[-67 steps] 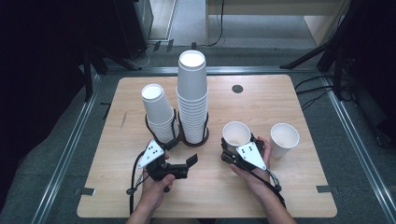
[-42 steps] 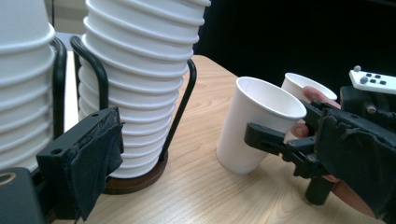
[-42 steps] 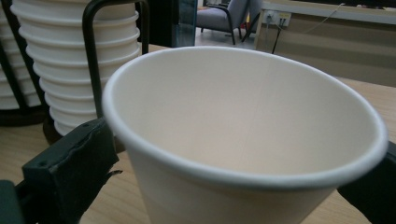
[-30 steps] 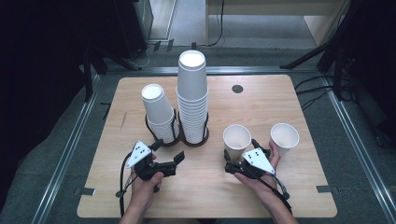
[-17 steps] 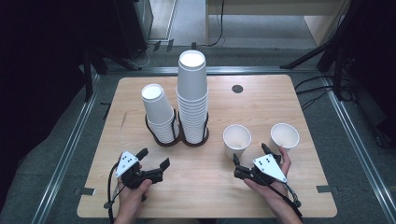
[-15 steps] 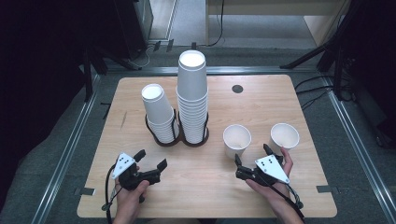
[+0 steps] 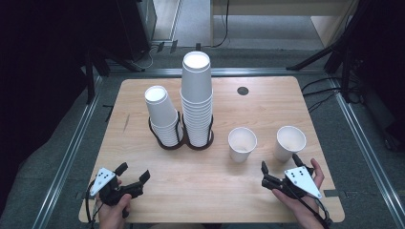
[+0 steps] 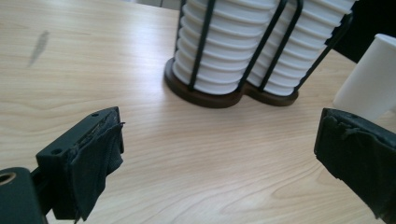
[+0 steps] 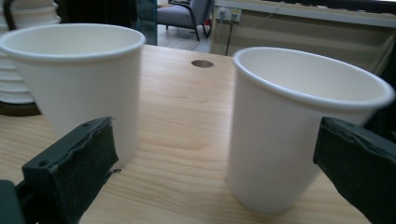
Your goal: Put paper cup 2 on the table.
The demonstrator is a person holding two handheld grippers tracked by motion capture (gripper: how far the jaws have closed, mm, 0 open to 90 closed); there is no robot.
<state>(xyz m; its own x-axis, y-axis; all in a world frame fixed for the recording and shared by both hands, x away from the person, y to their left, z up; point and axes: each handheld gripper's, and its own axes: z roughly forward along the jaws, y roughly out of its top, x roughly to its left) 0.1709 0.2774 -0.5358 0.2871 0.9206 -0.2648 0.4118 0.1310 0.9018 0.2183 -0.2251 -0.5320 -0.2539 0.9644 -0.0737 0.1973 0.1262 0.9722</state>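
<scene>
Two stacks of white paper cups stand in a black wire holder (image 7: 181, 140) mid-table: a short stack (image 7: 160, 112) and a tall stack (image 7: 196, 90). Two single white cups stand upright to the right, one nearer the holder (image 7: 242, 143) and one farther right (image 7: 290, 142). My left gripper (image 7: 133, 171) is open near the front left edge, well short of the holder (image 8: 210, 95); its jaws (image 8: 219, 158) hold nothing. My right gripper (image 7: 280, 162) is open just in front of the two cups, empty. In the right gripper view (image 9: 215, 168) the left cup (image 9: 77, 79) and right cup (image 9: 294, 126) stand close ahead.
The wooden table (image 7: 200, 186) has a small round hole (image 7: 242, 90) at the back right. Metal rails run along its left and right sides over dark floor. A single cup's side (image 8: 369, 79) shows at the right in the left gripper view.
Both grippers have drawn back toward the front edge. The right gripper, earlier around the nearer single cup, has left it standing. The left gripper moved back and to the left.
</scene>
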